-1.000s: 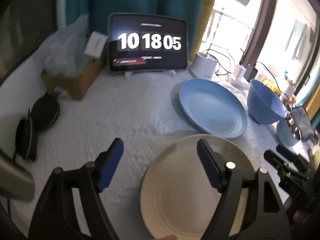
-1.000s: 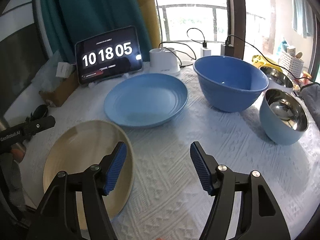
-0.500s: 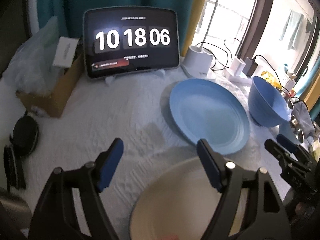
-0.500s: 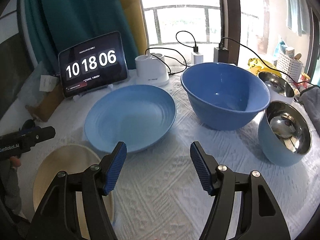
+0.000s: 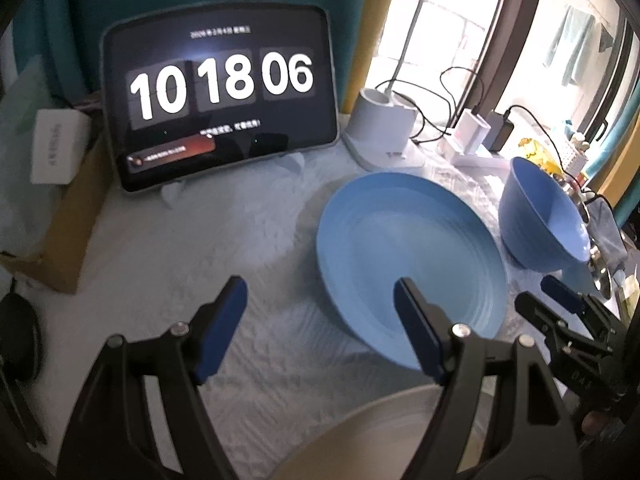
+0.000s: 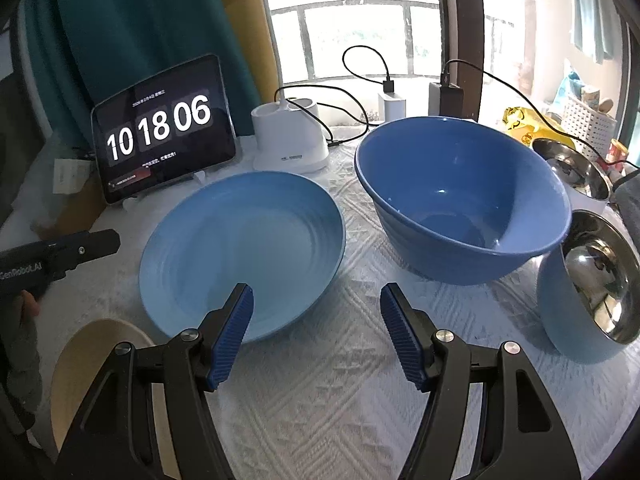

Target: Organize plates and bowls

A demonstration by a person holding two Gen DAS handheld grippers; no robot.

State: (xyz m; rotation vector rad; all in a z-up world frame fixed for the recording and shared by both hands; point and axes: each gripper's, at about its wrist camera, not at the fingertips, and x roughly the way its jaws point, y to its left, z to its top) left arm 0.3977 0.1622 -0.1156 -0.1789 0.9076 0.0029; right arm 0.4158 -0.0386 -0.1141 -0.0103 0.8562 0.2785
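A blue plate (image 5: 408, 260) (image 6: 244, 248) lies mid-table on the white cloth. To its right stands a large blue bowl (image 6: 460, 200) (image 5: 540, 220), and further right a small blue bowl with a steel lining (image 6: 580, 292). A cream plate (image 6: 92, 360) (image 5: 380, 440) lies nearest, at the plate's left front. My left gripper (image 5: 320, 296) (image 6: 92, 244) is open over the cloth beside the blue plate's left edge. My right gripper (image 6: 316, 300) (image 5: 544, 300) is open above the plate's right front rim. Neither holds anything.
A tablet clock (image 6: 164, 132) leans at the back, with a white charging stand (image 6: 288, 140), plugs and cables beside it. A cardboard box (image 5: 60, 240) and black round items (image 5: 16, 332) sit left. A steel bowl (image 6: 568, 164) and a white basket (image 6: 588, 120) stand back right.
Both grippers have moved forward towards the blue plate. The cream plate has slid to the bottom edge of both views. Both grippers keep the same width.
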